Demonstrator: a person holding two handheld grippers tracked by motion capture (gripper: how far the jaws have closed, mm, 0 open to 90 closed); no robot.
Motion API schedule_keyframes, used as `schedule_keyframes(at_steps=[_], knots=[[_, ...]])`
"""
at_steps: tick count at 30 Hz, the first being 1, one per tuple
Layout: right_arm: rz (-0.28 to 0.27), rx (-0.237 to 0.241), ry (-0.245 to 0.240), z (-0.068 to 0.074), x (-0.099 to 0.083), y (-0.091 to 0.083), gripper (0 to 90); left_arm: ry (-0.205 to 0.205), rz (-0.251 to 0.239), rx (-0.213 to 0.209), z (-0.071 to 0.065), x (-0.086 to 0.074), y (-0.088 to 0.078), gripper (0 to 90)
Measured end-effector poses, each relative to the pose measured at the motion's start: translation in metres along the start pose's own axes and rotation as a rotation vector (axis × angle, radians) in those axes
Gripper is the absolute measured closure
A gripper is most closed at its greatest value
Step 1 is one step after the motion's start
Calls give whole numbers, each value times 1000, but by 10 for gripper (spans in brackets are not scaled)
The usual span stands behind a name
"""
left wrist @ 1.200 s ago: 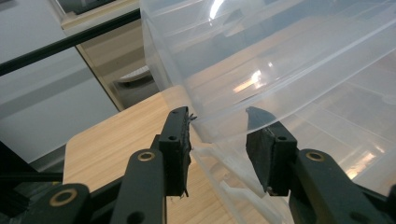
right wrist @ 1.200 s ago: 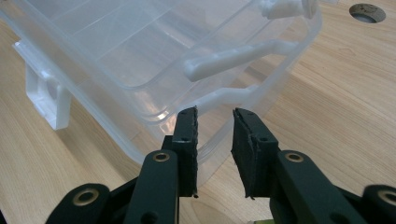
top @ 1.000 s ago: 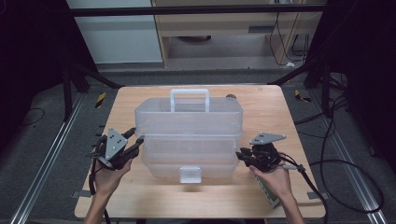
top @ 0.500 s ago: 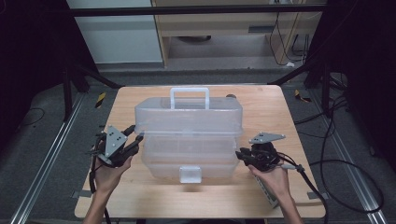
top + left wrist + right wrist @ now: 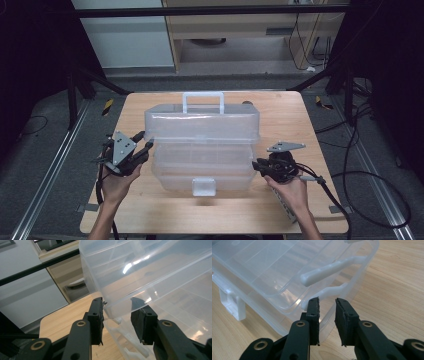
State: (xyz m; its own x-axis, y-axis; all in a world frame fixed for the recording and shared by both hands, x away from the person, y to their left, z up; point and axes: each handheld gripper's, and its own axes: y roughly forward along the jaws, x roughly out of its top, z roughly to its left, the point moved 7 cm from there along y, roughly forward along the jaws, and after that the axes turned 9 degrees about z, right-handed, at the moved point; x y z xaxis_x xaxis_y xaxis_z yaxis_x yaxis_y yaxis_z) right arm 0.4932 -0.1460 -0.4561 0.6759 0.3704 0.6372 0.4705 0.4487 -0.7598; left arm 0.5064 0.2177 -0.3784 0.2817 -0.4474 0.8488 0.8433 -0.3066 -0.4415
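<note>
A clear plastic toolbox (image 5: 202,167) stands in the middle of the wooden table (image 5: 295,117). Its upper part (image 5: 200,125), with a white handle (image 5: 202,98), is raised above the base. A white latch (image 5: 204,186) faces the person. My left gripper (image 5: 145,141) is at the box's left side. In the left gripper view its jaws (image 5: 117,307) stand apart around the lower corner edge of the raised part (image 5: 150,272). My right gripper (image 5: 257,166) is at the right side, and its jaws (image 5: 327,301) straddle the base's rim (image 5: 287,317) below a white hinge arm (image 5: 329,268), with a gap showing.
Black frame bars and rails run along both sides of the table. Cables (image 5: 360,195) lie on the floor at the right. A pale cabinet (image 5: 130,35) and a wooden shelf stand beyond the far edge. Bare tabletop shows in front of the box and at its right.
</note>
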Motion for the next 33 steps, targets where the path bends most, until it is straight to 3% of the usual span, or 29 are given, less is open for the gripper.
schedule_keyframes(at_steps=[8,20,33], knots=[[-3,5,27,0,0,1,741,-4,0,-1,3,3,3,622],[-4,3,24,-1,0,1,744,-38,7,-13,7,7,6,626],[-33,-20,30,0,2,-1,728,-8,7,-2,7,8,8,629]])
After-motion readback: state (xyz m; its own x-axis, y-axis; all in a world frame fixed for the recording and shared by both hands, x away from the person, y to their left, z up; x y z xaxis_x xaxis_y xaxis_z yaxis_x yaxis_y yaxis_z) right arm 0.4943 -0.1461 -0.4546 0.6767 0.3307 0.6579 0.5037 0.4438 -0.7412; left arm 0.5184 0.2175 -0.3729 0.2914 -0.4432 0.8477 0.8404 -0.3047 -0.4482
